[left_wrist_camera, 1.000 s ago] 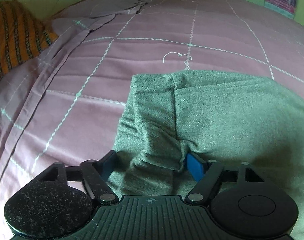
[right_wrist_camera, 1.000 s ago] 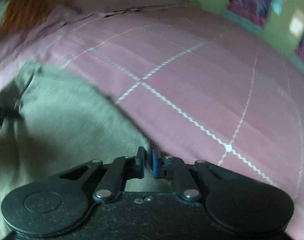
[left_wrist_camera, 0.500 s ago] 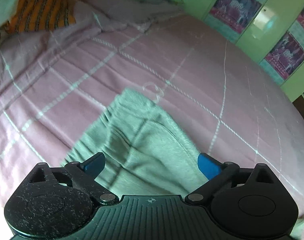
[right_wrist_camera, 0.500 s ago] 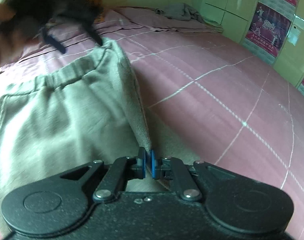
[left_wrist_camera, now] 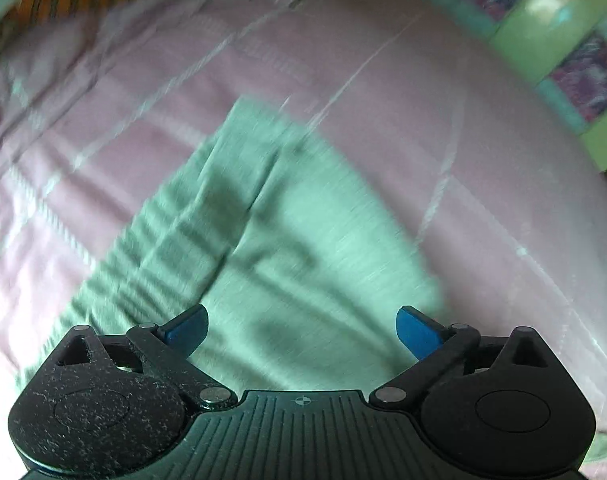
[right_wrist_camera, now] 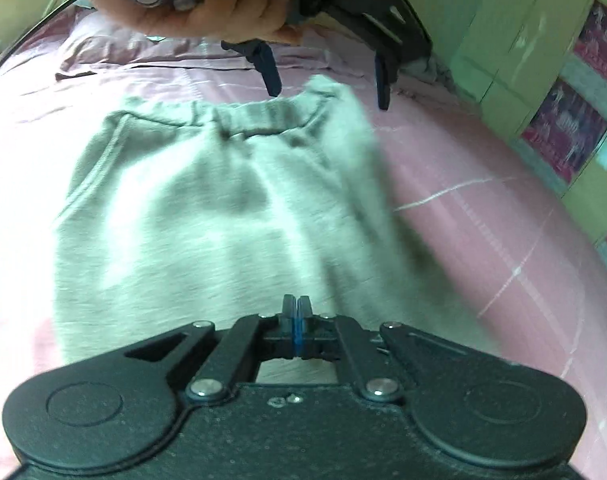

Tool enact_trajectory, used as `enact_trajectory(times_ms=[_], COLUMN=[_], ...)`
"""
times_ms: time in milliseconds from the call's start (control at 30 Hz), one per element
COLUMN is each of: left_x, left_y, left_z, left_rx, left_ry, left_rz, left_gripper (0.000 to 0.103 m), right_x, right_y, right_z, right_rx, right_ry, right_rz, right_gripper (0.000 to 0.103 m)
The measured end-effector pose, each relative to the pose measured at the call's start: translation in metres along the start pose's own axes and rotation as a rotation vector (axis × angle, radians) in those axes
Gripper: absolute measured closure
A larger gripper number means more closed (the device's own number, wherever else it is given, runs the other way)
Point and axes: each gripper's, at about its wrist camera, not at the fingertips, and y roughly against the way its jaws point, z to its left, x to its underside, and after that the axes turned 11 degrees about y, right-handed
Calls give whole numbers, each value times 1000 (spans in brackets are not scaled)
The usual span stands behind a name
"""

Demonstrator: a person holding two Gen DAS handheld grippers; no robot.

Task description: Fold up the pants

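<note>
Grey fleece pants (right_wrist_camera: 207, 216) spread flat on pink bed sheet with white grid lines (right_wrist_camera: 483, 216), waistband at far end. Left tongs (left_wrist_camera: 301, 330) spread wide, empty, above the cloth. Right tongs (right_wrist_camera: 297, 312) pressed together; cloth between them, cannot tell.

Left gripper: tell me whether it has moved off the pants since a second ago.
Yes. The left gripper, jaws now wide open, has let go and lifted back; against the bedsheet, more of the pants shows.
</note>
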Motion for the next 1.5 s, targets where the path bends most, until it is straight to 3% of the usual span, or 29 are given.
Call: enact_trajectory(times_ms=[33, 100, 200, 267, 300, 400, 467, 500, 533, 567, 667, 833, 867, 900, 933, 967, 1000, 1067, 1167, 1200, 1233, 1400, 1500], left_x=[-4, -9, -13, -16, -17, -18, -19, -20, -19, -19, -18, -9, -5, -1, 2, 4, 8, 17, 34, 39, 44, 69, 74], left_y=[-4, -7, -15, -20, -20, -13, -13, -9, -5, 0, 11, 3, 1, 0, -1, -4, -3, 6, 23, 28, 31, 45, 59], left_z=[6, 10, 8, 8, 9, 6, 6, 3, 1, -1, -8, -10, -9, -6, -1, 8, 20, 33, 54, 63, 69, 82, 88], left_rx=[17, 23, -2, -3, 6, 32, 54, 68, 78, 90, 134, 102, 86, 61, 45, 62, 79, 57, 53, 69, 81, 131, 182], left_ry=[46, 82, 55, 50, 53, 65, 62, 60, 62, 71, 88, 77, 68, 61, 67, 92, 130, 121, 111, 123, 128, 101, 123], left_rz=[4, -20, -9, -10, -10, -7, -19, -16, -17, -22, -36, 0, 3, 3, 14, 51, 72, 31, 3, -8, -15, -67, -88], left_gripper=[7, 29, 29, 29, 29, 29, 28, 21, 16, 10, 0, 0, 3, 31, 52, 87, 93, 93, 96, 96, 96, 97, 97], right_x=[0, 1, 6, 8, 9, 2, -7, -10, -12, -15, -12, -13, -11, -13, -12, -11, -12, -11, -8, -5, 1, 49, 85], right_y=[0, 1, 10, 10, 7, -16, -38, -45, -50, -55, -45, -23, -17, -13, -6, 1, 6, 21, 31, 34, 39, 49, 44], right_z=[1, -6, -38, -71, -86, -121, -125, -121, -116, -111, -94, -50, -44, -39, -35, -29, -21, -6, 13, 12, 5, -53, -93], right_rx=[2, 6, 43, 68, 73, 14, -48, -58, -56, -40, 7, 70, 71, 66, 59, 56, 54, 39, 16, 16, -11, -115, -172], right_ry=[-19, -67, -171, -229, -261, -335, -319, -302, -289, -278, -244, -60, -51, -53, -55, -50, -45, -24, -28, -68, -167, -674, -1003], right_rz=[-3, -2, -22, -31, -31, -17, 4, 7, 16, 25, -3, -30, -36, -43, -51, -59, -66, -79, -59, -51, -45, -1, 3], right_gripper=[103, 101, 81, 56, 55, 56, 63, 69, 91, 97, 98, 98, 98, 98, 98, 98, 98, 103, 103, 98, 86, 73, 60])
